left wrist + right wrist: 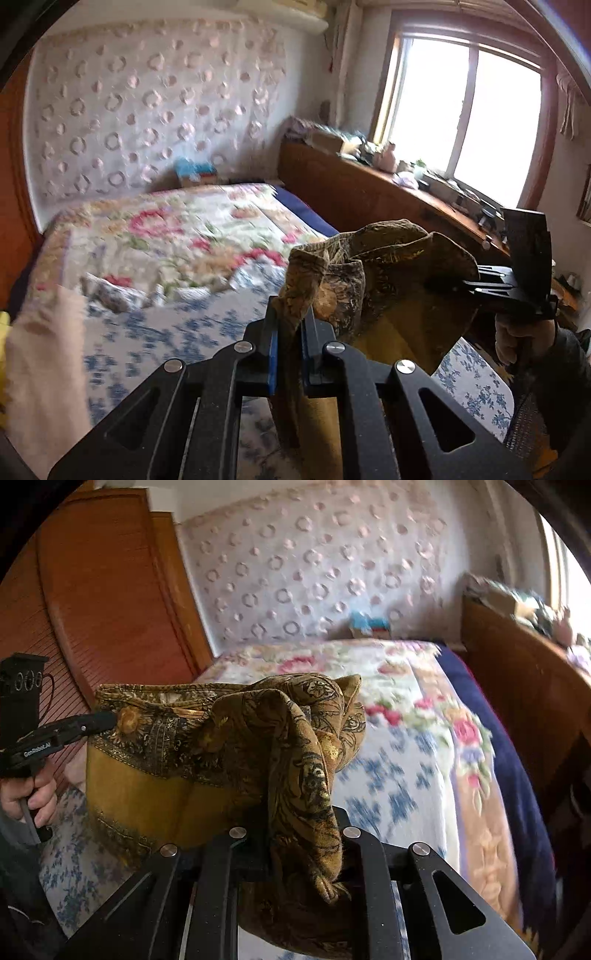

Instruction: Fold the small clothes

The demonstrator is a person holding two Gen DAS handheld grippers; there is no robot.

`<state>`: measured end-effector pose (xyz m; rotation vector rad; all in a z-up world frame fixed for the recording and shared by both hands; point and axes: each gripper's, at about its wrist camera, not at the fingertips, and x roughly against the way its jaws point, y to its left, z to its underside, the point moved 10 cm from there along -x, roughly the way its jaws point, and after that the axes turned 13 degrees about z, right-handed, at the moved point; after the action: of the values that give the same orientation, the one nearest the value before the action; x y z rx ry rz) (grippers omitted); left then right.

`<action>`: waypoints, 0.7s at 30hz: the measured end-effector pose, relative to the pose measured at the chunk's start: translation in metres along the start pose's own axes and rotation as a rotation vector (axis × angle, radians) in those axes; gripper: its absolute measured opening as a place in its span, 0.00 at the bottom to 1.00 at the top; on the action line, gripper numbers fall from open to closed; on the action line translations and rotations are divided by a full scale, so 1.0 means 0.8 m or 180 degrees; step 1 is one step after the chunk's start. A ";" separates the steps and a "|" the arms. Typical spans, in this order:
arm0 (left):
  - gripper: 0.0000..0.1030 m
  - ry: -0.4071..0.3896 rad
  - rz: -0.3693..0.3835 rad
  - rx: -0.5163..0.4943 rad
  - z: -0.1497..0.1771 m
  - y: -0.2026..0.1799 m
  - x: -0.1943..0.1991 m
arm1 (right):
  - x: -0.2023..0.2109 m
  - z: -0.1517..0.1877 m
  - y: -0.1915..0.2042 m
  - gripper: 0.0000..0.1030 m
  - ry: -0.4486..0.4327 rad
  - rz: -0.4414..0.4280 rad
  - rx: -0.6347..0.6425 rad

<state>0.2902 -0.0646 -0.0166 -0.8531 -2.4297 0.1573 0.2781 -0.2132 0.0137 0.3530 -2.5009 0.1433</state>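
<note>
The left tongs point(291, 325) and right tongs point(295, 845) each pinch one end of the mustard-and-black paisley cotton garment point(207, 738), which hangs stretched between them above the floral-quilted bed point(166, 229).

Black tools point(291, 325), blue pads point(273, 354)

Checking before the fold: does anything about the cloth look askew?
Yes. The brown patterned cloth hangs bunched and twisted between the left hand-held gripper and the right hand-held gripper, not spread flat.
</note>
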 end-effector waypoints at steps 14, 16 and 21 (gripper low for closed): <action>0.09 -0.0359 -0.0652 0.0197 0.014 0.093 0.106 | -0.071 -0.064 0.097 0.17 -0.0174 -0.0423 0.0718; 0.09 -0.0405 -0.0735 0.0257 0.020 0.110 0.118 | -0.082 -0.075 0.108 0.17 -0.0175 -0.0470 0.0816; 0.09 -0.0544 -0.0933 0.0376 0.030 0.146 0.150 | -0.121 -0.120 0.141 0.17 -0.0220 -0.0587 0.1112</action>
<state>0.2631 0.1022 -0.0138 -0.4404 -2.6419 0.2692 0.3753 -0.0667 0.0327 0.7395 -2.4917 0.5032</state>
